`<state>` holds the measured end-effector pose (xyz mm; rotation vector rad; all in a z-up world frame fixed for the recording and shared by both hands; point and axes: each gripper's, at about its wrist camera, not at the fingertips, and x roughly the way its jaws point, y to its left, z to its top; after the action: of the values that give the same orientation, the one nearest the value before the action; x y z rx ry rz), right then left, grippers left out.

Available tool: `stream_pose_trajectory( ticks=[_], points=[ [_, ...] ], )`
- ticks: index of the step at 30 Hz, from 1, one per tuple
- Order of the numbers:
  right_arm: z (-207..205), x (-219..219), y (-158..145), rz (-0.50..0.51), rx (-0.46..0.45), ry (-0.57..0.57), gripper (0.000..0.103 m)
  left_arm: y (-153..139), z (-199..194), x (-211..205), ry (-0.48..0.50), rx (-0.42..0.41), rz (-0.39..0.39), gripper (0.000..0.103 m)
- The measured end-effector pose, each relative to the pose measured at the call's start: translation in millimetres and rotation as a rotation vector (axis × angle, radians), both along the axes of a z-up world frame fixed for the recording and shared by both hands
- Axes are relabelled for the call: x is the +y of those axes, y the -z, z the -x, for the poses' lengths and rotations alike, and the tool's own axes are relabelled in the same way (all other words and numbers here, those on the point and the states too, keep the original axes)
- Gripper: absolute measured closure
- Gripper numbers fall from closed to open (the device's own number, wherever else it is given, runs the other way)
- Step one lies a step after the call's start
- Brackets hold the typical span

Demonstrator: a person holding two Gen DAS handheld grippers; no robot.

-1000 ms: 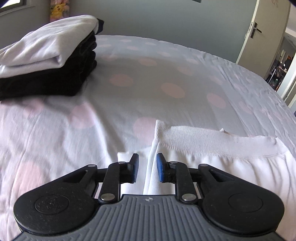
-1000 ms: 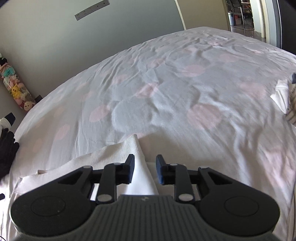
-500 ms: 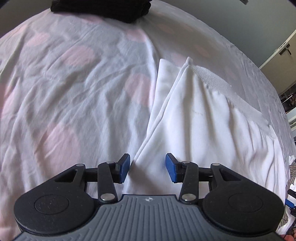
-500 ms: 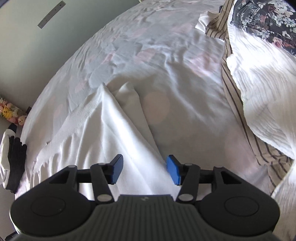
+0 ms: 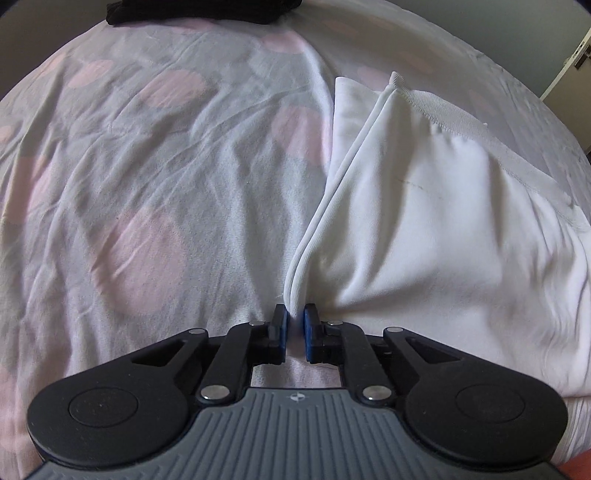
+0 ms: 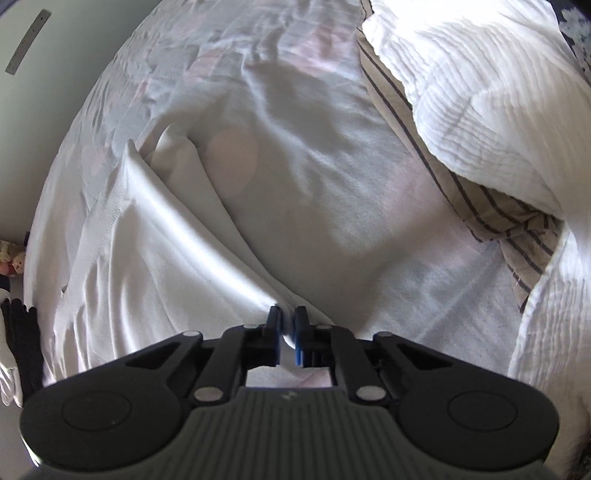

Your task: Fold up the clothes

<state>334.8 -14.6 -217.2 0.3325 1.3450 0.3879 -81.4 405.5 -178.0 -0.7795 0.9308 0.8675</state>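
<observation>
A white garment (image 5: 424,221) with a ribbed hem lies on the dotted bed sheet (image 5: 147,184). Its doubled left edge runs down into my left gripper (image 5: 294,317), whose jaws are closing with the blue pads pinching that edge. In the right wrist view the same white garment (image 6: 147,240) spreads to the left. Its right edge passes between the pads of my right gripper (image 6: 287,317), whose jaws are closing and squeeze the fabric. Both grippers point steeply down at the bed.
A stack of folded black clothes (image 5: 203,9) sits at the far end of the bed. A heap of unfolded laundry, white crinkled cloth (image 6: 480,92) over a striped piece (image 6: 498,214), lies to the right. Bare sheet (image 6: 332,203) lies between the heap and the garment.
Both grippers moved from the ribbed hem down along the garment's side edges, tilted further down, opened wide, then shut on the fabric edges.
</observation>
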Motion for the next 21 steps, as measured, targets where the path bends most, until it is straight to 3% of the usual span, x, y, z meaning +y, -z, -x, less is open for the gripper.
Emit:
stream_pose_trajectory(
  ticks=[6,9,13,17,21],
  points=[
    [6.3,7.6,-11.9,0.095,-0.062,-0.062,0.094,-13.0,18.5,0.3,-0.081,-0.041,-0.021,0.077],
    [8.5,6.6,-21.9,0.122,-0.107,-0.08,0.082,-22.3,21.9,0.2,-0.098,-0.046,-0.071,0.077],
    [4.8,11.2,-40.9,0.124,-0.232,-0.142,0.073,-33.7,-2.2,-2.7,0.012,-0.019,-0.195,0.076],
    [-2.7,24.6,-60.4,0.124,-0.419,-0.25,0.063,-38.7,-32.0,-0.9,0.109,0.0,-0.284,0.065],
    [-15.1,46.4,-63.2,0.142,-0.523,-0.367,0.061,-34.9,-58.5,9.3,0.154,0.007,-0.292,0.06]
  ],
)
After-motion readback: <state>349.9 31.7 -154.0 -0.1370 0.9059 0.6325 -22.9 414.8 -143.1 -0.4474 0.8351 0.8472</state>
